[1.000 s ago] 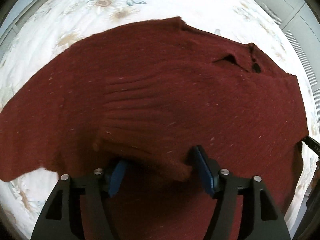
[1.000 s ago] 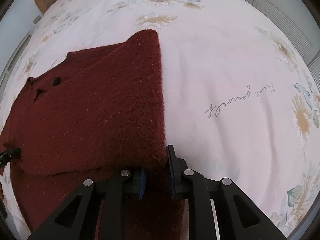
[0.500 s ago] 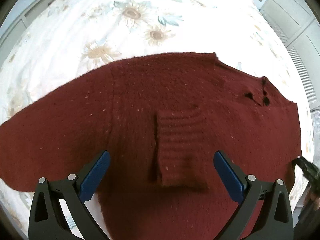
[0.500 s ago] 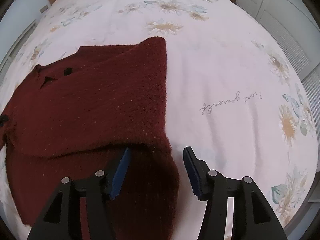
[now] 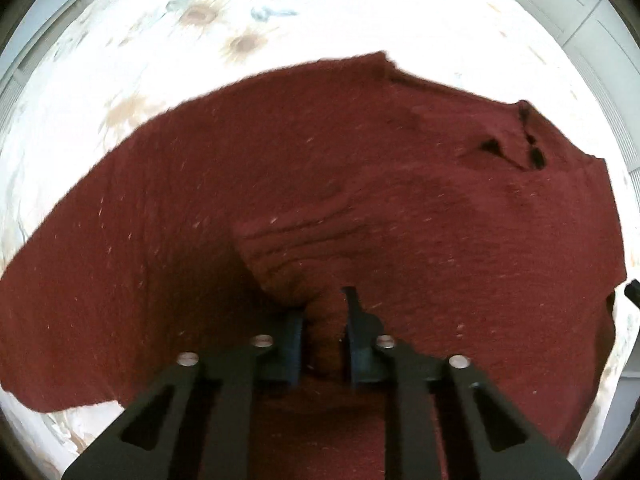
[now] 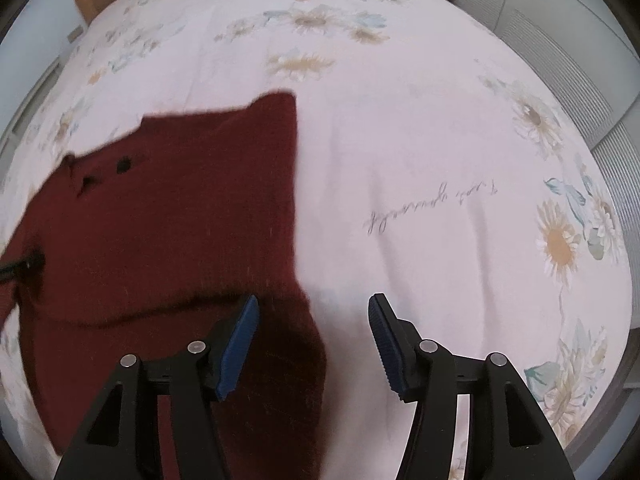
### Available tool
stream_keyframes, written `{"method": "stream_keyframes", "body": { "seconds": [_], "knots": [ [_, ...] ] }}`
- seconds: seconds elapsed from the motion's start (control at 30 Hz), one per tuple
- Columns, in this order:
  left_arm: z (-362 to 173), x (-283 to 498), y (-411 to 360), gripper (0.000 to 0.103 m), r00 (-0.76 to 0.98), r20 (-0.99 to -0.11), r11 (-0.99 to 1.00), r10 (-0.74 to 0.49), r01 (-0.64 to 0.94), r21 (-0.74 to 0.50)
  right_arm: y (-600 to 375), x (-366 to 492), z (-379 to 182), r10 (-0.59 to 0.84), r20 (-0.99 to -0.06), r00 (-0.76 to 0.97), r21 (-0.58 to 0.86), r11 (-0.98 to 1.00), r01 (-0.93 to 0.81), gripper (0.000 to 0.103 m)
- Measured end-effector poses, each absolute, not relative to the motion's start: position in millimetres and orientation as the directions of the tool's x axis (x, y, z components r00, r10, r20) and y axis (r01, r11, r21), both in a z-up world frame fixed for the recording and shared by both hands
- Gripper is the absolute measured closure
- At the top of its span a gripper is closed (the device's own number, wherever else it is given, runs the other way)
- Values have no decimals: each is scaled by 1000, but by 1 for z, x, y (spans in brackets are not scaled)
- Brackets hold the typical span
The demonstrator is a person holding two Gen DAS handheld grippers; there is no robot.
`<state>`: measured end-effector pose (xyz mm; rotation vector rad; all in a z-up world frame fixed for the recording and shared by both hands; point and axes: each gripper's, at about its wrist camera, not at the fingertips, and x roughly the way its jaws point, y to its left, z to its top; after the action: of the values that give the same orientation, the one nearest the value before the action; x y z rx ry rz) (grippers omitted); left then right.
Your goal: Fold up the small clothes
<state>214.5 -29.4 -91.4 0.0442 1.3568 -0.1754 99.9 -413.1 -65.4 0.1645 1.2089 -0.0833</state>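
Left gripper (image 5: 324,332) is clamped on a ribbed cuff of the maroon sweater (image 5: 360,184); right gripper (image 6: 314,328) hangs apart over its near right corner on the floral bedsheet (image 6: 440,140)

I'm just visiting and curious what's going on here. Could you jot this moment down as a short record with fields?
garment: dark red knitted sweater, partly folded
surface: white bedspread with a flower print
left gripper: shut on the ribbed cuff of the sweater's sleeve
right gripper: open, holding nothing, at the sweater's right edge
printed writing: on the bedspread, right of the sweater, unreadable
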Motion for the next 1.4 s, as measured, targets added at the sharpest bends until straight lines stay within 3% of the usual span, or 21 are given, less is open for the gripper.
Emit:
{"method": "stream_keyframes", "body": {
  "seconds": [0.2, 0.37, 0.43, 0.47, 0.6, 0.87, 0.93, 1.0, 1.03, 1.1, 1.17, 1.23, 1.33, 1.4],
  "knots": [
    [-42, 219, -24, 92, 376, -921, 991, -98, 118, -57, -416, 139, -58, 74, -920, 384, 150, 974, 171, 36],
    [-28, 216, -8, 92, 450, -890, 995, -71, 89, -35, -397, 176, -90, 143, -935, 324, 202, 967, 157, 37],
    [-33, 208, 7, 92, 439, -896, 996, -67, 89, -31, -391, 179, -100, 150, -938, 311, 206, 966, 155, 58],
    [-38, 207, 8, 92, 428, -902, 996, -59, 90, -22, -387, 181, -105, 173, -935, 308, 225, 964, 141, 75],
    [-66, 205, 14, 92, 402, -915, 994, -22, 103, 22, -385, 177, -101, 116, -938, 327, 169, 976, 138, 85],
    [-99, 204, 2, 88, 378, -925, 990, 43, 107, 90, -385, 173, -109, 50, -941, 334, 108, 982, 156, 84],
    [-102, 202, -1, 83, 395, -916, 986, 67, 113, 121, -383, 174, -107, 47, -940, 338, 103, 983, 149, 82],
    [-102, 202, -1, 82, 399, -914, 986, 75, 110, 129, -381, 172, -101, 48, -933, 356, 105, 984, 143, 70],
    [-100, 203, -1, 75, 397, -915, 987, 71, 106, 122, -379, 169, -94, 31, -929, 369, 90, 985, 145, 66],
    [-91, 203, 3, 70, 398, -915, 989, 66, 92, 112, -371, 165, -83, -7, -920, 392, 48, 991, 129, 41],
    [-76, 201, 8, 58, 416, -908, 993, 48, 80, 89, -357, 159, -66, -10, -903, 429, 31, 996, 89, 25],
    [-64, 197, 7, 21, 448, -894, 994, 35, 81, 80, -340, 154, -52, 3, -886, 464, 25, 999, 42, 23],
    [-43, 191, -1, 1, 494, -870, 993, -2, 105, 58, -309, 150, -39, 21, -867, 498, 12, 1000, -21, 18],
    [-38, 189, -10, 1, 481, -875, 991, -47, 129, 18, -289, 145, -36, 51, -856, 514, 21, 998, -64, 12]
  ]
}}
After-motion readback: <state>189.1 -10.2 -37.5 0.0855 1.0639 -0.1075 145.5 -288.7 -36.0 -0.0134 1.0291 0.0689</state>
